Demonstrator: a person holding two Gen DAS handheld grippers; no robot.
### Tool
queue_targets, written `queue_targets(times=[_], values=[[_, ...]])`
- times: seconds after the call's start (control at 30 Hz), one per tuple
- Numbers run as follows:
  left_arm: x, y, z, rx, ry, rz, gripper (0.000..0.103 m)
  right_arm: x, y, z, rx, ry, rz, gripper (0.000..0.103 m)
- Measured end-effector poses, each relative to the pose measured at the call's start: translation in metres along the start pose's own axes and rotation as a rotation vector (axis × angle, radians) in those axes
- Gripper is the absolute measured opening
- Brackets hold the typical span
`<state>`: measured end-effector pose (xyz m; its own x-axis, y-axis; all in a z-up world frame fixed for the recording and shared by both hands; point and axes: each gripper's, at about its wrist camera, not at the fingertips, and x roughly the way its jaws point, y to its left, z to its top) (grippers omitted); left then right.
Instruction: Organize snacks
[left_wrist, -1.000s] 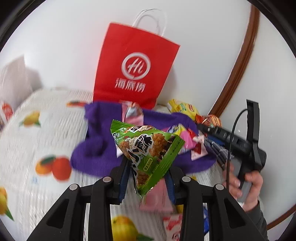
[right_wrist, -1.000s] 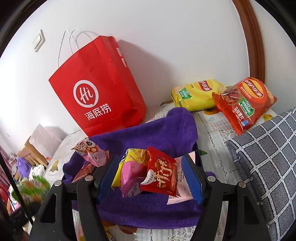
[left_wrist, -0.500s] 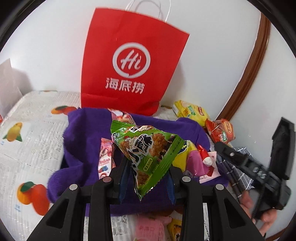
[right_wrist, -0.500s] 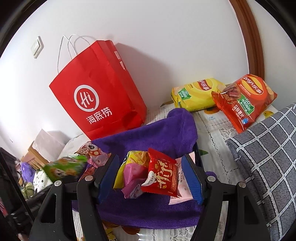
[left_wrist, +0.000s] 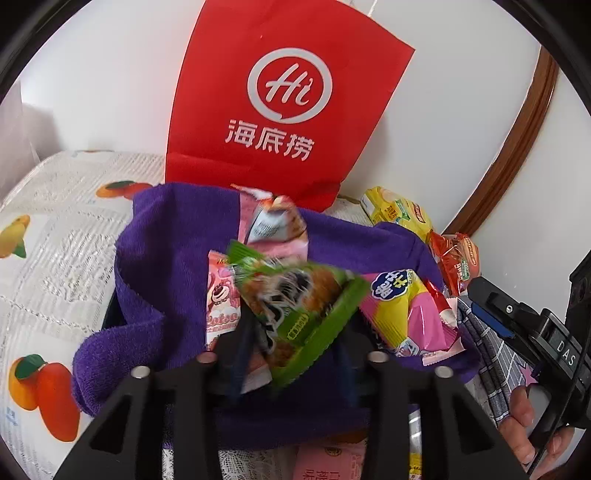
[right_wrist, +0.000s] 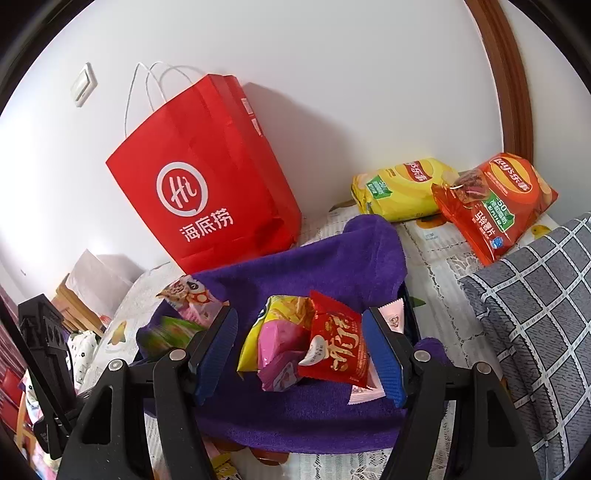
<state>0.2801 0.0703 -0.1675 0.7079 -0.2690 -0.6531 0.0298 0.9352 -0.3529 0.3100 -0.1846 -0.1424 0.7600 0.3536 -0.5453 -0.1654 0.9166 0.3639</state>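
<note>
A purple towel (left_wrist: 162, 266) lines a box on the table and holds several snack packets. My left gripper (left_wrist: 291, 354) is open above it; the green snack packet (left_wrist: 295, 310), blurred, lies tilted between the spread fingers, seemingly loose. Pink packets (left_wrist: 221, 295) and a yellow-pink bag (left_wrist: 402, 310) lie on the towel. My right gripper (right_wrist: 299, 350) is open, its blue pads either side of a red packet (right_wrist: 340, 347) and the yellow-pink bag (right_wrist: 277, 332) without touching them. The green packet shows blurred at left in the right wrist view (right_wrist: 170, 332).
A red paper bag (left_wrist: 284, 103) (right_wrist: 207, 184) stands against the wall behind the towel. Yellow (right_wrist: 402, 188) and orange (right_wrist: 495, 203) chip bags lie at back right. A grey checked cushion (right_wrist: 535, 317) is on the right. More packets lie near the table's front edge (left_wrist: 328, 461).
My left gripper moved forward over the purple towel and opened; the green packet, held upright before, now tips and blurs between the fingers. My right gripper stayed put, open.
</note>
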Motion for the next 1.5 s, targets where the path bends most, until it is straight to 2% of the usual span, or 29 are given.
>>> queue_targets(times=[0.07,0.23,0.53,0.73,0.9,1.1,1.27,1.5], values=[[-0.001,0.002,-0.001,-0.008,-0.002,-0.022,0.055,-0.002,0.003,-0.001,-0.018,-0.011,0.005,0.069],[-0.012,0.0,0.0,-0.021,-0.038,-0.061,0.063,-0.008,0.007,-0.002,-0.039,-0.04,0.017,0.069],[-0.045,-0.009,-0.009,0.036,-0.138,-0.016,0.065,-0.018,0.014,-0.003,-0.055,-0.061,0.054,0.069],[-0.054,-0.014,-0.017,0.061,-0.118,-0.025,0.066,-0.026,0.027,-0.015,-0.117,-0.049,0.098,0.069],[-0.062,-0.016,-0.029,0.103,-0.096,0.004,0.066,-0.036,0.038,-0.036,-0.189,-0.047,0.111,0.07],[-0.073,-0.009,-0.041,0.108,-0.088,0.004,0.066,-0.045,0.043,-0.067,-0.237,-0.007,0.094,0.07],[-0.079,0.001,-0.047,0.057,-0.072,-0.022,0.066,-0.049,0.043,-0.087,-0.248,0.032,0.076,0.07],[-0.082,-0.003,-0.054,0.088,-0.056,-0.023,0.066,-0.03,0.051,-0.11,-0.323,0.17,0.04,0.071]])
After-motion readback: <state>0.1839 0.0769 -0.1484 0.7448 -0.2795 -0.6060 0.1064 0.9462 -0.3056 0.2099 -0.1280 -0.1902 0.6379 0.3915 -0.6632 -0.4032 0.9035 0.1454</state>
